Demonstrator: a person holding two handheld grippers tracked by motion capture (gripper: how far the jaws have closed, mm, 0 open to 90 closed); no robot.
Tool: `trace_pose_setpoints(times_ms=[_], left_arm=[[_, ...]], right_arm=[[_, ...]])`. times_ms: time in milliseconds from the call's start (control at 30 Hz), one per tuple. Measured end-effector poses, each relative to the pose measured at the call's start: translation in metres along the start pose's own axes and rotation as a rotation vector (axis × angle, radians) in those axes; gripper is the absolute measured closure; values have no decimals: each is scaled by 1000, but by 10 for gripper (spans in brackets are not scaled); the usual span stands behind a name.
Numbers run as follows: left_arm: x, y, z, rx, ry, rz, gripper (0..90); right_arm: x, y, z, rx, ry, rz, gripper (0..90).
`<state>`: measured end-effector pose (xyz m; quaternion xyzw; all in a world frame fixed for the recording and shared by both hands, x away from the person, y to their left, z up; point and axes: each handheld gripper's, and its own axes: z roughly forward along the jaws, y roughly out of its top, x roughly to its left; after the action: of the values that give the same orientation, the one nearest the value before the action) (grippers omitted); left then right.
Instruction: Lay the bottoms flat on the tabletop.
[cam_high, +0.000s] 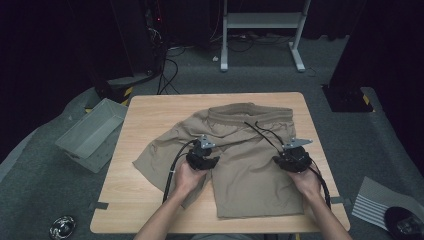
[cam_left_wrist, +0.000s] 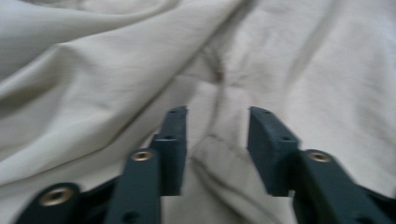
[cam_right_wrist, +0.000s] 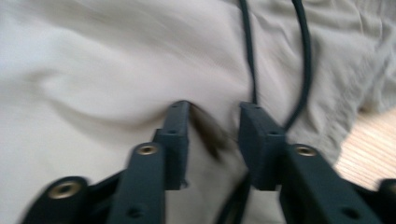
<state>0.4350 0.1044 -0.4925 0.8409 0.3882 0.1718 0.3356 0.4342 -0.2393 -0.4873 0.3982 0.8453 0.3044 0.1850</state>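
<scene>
A pair of tan shorts (cam_high: 240, 150) lies spread on the wooden table (cam_high: 150, 115), waistband at the far side, with a black drawstring (cam_high: 260, 131) trailing across it. My left gripper (cam_high: 202, 159) rests on the left leg of the shorts. In the left gripper view its jaws (cam_left_wrist: 217, 112) stand apart over a raised crease of cloth (cam_left_wrist: 210, 149) without pinching it. My right gripper (cam_high: 294, 157) sits at the shorts' right side. In the right gripper view the jaws (cam_right_wrist: 215, 106) are apart over a dark fold, with the drawstring (cam_right_wrist: 303, 70) just beyond them.
A grey plastic bin (cam_high: 90, 132) stands on the floor left of the table. The table's right edge (cam_right_wrist: 369, 144) lies close beside the right gripper. A white desk frame (cam_high: 260, 22) and cables are on the floor beyond.
</scene>
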Motion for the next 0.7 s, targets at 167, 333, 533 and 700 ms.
trace_pose_setpoints(times_ms=[167,333,533,700], left_arm=[[16,-8,-2,23,55,-57,502],[23,-23,2,68,56,-64,553],[16,-42,-10,29,20,-59,609],[11,-43,-18,38,37,-12,611]], right_arm=[[22,3,0,18,2,-65,573],[20,-8,14,86,12,-77,770],[9,-22,5,69,-15,-111,890],[2,-23,0,84,-29,-73,807]])
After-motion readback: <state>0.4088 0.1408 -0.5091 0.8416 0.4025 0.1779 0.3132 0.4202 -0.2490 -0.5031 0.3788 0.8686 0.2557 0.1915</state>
